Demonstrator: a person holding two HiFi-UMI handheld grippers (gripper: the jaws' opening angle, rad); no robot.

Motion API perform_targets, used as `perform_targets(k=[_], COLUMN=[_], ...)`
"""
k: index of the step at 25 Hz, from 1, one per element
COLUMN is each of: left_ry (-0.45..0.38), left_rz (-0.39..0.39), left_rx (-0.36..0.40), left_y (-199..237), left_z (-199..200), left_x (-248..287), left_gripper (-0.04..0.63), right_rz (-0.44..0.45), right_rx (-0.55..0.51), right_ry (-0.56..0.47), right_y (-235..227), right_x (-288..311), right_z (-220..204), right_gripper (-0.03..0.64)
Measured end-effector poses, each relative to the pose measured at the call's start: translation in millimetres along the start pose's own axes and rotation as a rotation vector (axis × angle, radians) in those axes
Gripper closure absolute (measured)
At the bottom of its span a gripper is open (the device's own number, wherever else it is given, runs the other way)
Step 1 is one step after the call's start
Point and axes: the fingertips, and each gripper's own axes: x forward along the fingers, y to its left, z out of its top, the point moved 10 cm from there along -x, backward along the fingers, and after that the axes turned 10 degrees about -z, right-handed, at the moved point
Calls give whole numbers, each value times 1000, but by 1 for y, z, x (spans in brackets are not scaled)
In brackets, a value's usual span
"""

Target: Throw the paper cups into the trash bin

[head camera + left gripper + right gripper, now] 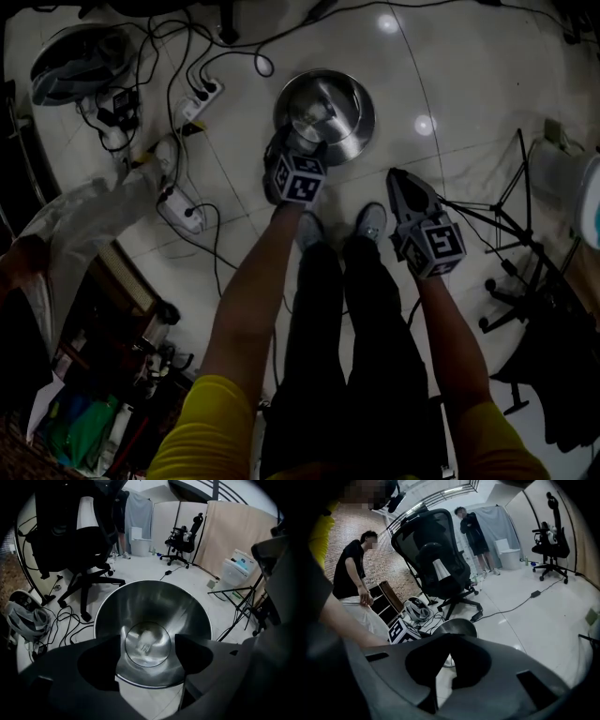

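So we're at the drop step, as far as we can judge. Our left gripper (296, 148) hangs right over the mouth of the trash bin (187, 616) with its jaws spread wide and nothing pinched between them, just a view straight down inside. Our right gripper (396, 178) sits off to the side, near our shoes (370, 222), jaws pressed together and empty. On the bin's flat round bottom there's a pale, crumply blur that we read as a paper cup (144, 642), though it's too smeary to swear to. If that's right, this cup is in. The next move calls for lifting the left gripper clear of the rim without clipping it, then hunting for more cups. None show up in any view, so we can't say how many are left. The bin is brushed steel, a smooth cone narrowing to its base, and we'd guess it skates easily on the glossy pale floor tiles (450, 75) if bumped. Further out, thin black cables (65, 618) snake to a white power strip (208, 94), a black mesh office chair (70, 541) stands on its star base, and way at the back hangs a beige fabric partition (234, 531).
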Motion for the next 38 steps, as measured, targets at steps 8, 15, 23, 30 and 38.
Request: perform_targets(k=[8,15,23,30,38], left_ry=[-153,-462,-592,-568,-530], left_rz=[5,-19,39,60,57], left_rx=[-106,-298,-359,-334,-370], left_y=[1,-37,-68,-70,-70], left_z=[17,53,48,34,15], left_x=[-62,-220,-328,-342,-316], left_gripper=[255,362,506,518,452], right_rz=[-1,23,27,-8,-33], right_rx=[4,4,-29,-60,-74], right_ry=[-23,-56,-105,-71,-64], right_y=[2,27,55,60,54], right_x=[8,-32,-89,-100,-90], right_z=[27,67,108,102,81], right_gripper=[609,611,612,614,614])
